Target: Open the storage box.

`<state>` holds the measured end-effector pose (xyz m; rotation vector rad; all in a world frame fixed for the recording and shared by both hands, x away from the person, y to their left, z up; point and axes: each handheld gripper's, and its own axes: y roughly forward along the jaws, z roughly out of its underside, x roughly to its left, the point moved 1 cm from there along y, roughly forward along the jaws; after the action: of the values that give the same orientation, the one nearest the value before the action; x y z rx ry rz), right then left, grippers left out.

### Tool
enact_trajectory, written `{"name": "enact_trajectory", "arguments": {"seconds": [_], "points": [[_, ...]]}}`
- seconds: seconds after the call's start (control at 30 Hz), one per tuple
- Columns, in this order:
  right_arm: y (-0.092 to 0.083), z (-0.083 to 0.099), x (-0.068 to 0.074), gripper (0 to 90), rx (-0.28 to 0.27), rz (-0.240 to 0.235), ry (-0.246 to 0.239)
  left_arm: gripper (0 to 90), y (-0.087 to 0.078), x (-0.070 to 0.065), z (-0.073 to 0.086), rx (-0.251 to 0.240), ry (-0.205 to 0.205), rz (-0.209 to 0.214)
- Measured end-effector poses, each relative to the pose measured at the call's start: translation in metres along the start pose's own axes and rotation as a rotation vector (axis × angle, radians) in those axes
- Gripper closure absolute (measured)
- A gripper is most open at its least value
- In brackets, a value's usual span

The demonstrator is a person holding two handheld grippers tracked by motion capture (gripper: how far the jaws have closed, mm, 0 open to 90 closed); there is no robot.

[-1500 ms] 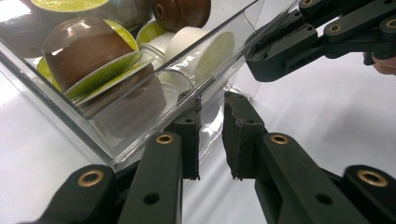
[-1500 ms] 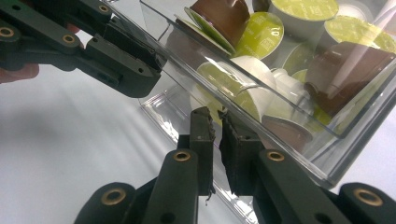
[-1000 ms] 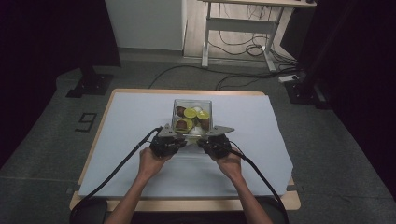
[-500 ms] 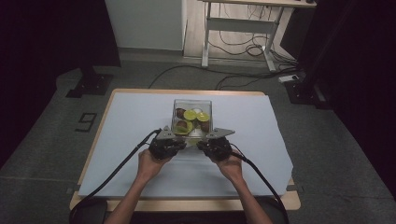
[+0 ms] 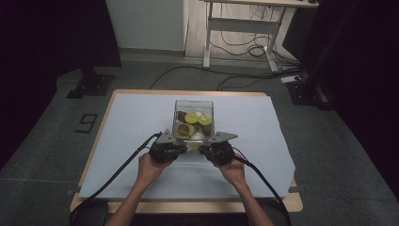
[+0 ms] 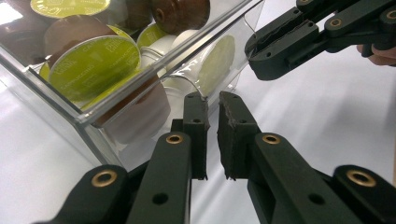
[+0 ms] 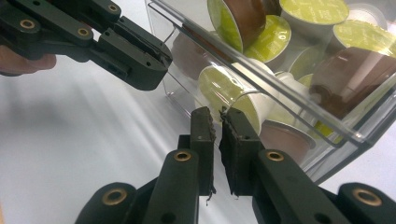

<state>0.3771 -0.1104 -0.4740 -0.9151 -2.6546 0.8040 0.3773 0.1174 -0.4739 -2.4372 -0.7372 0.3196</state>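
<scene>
High view: clear box [image 5: 193, 119] of coffee capsules [image 5: 191, 117] sits mid-table on the pale sheet [image 5: 136, 117]; both hands come in from 6 o'clock, left gripper [image 5: 178, 141] at the box's near-left corner, right gripper [image 5: 206, 144] at its near-right corner.
Left gripper view: jaws clenched, a thin slit between the pads, nothing in it; tips at the near wall of the box [image 6: 154, 93], toward 11 o'clock; whether they touch it I cannot tell.
Right gripper view: jaws likewise clenched on nothing, tips against or just short of the wall [image 7: 261, 88] toward 1 o'clock.
Risk 1: a push from one side alone would likely spin the box on the smooth sheet.
Risk 2: pressing high on the wall could tip the box away toward 12 o'clock and spill capsules.
Risk 3: hard tips may skid off the slick plastic, and the two grippers are near enough to knock together.
</scene>
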Motion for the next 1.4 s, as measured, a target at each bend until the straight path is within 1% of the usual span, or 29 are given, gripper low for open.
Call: {"name": "enact_trajectory", "arguments": {"seconds": [0.23,0.9,1.4], "points": [[-0.004,0.003,0.004,82.5,-0.004,-0.011,-0.007,82.8,-0.002,-0.003,0.002,-0.002,-0.001,0.007],[-0.013,0.012,0.014,82.2,-0.024,-0.04,0.011,82.8,-0.01,-0.017,0.011,-0.016,-0.004,0.032],[-0.019,0.016,0.022,82.0,-0.027,-0.046,0.004,82.9,-0.014,-0.025,0.014,-0.013,-0.002,0.046]]}}
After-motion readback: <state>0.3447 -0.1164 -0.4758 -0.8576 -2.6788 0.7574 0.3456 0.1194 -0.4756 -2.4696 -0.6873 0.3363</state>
